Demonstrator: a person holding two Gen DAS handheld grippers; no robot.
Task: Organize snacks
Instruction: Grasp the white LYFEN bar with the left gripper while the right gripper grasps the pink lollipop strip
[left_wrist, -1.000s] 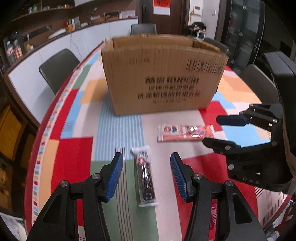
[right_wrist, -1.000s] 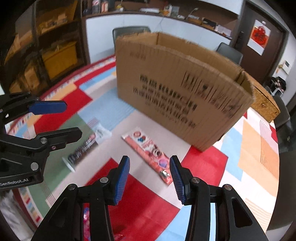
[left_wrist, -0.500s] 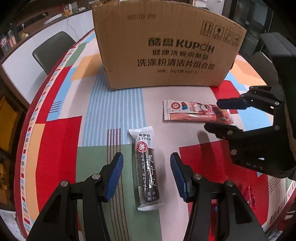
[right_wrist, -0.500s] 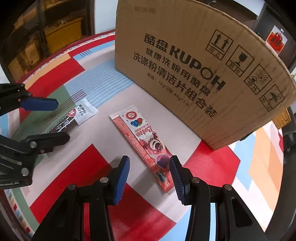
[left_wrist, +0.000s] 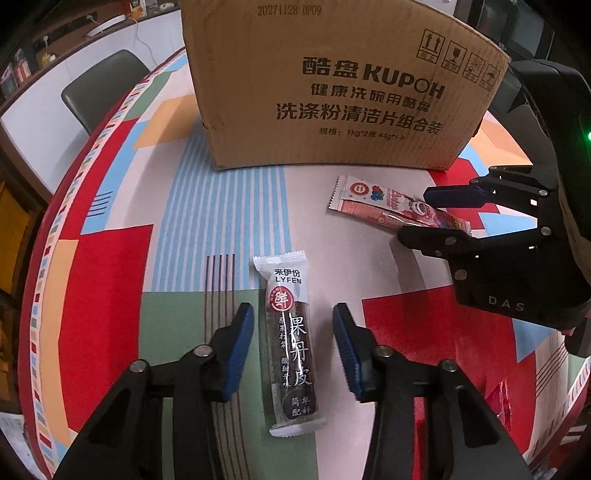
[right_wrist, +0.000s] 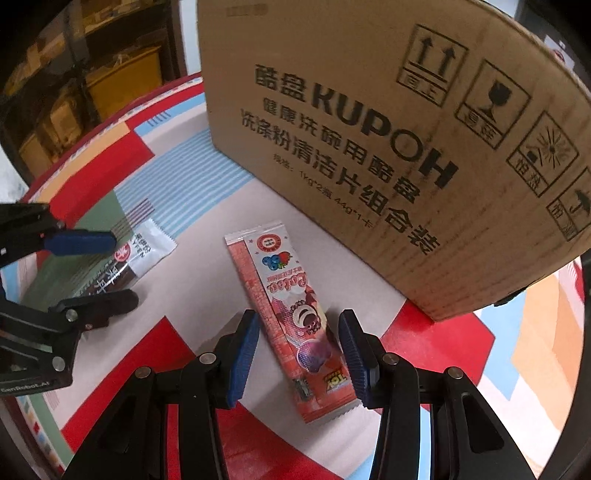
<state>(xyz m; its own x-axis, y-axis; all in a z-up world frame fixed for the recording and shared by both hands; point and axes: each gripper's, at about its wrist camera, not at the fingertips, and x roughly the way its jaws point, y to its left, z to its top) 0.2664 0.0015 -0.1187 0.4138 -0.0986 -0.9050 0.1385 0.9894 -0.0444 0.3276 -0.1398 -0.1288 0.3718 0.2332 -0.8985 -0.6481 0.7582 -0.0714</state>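
A dark snack bar with a white top end (left_wrist: 291, 339) lies flat on the patchwork tablecloth. My left gripper (left_wrist: 293, 325) straddles it, its jaws closing, with a gap still showing on each side of the wrapper. A pink strawberry snack stick (right_wrist: 291, 314) lies to its right. My right gripper (right_wrist: 299, 332) stands over its lower half, pads apart and clear of the wrapper. Each gripper also shows in the other's view: the right gripper (left_wrist: 439, 214) and the left gripper (right_wrist: 99, 266). A big brown cardboard box (left_wrist: 343, 85) stands behind both snacks.
The tablecloth (left_wrist: 221, 206) has red, blue, green and orange patches. A dark chair (left_wrist: 99, 88) stands at the table's far left edge. Another red wrapper (left_wrist: 498, 402) lies near the table's right front edge. Shelves with yellow crates (right_wrist: 118, 74) lie beyond the table.
Both grippers have come down and closer to the table, so each snack now lies between a pair of pads. The left pads stand a little nearer together than before.
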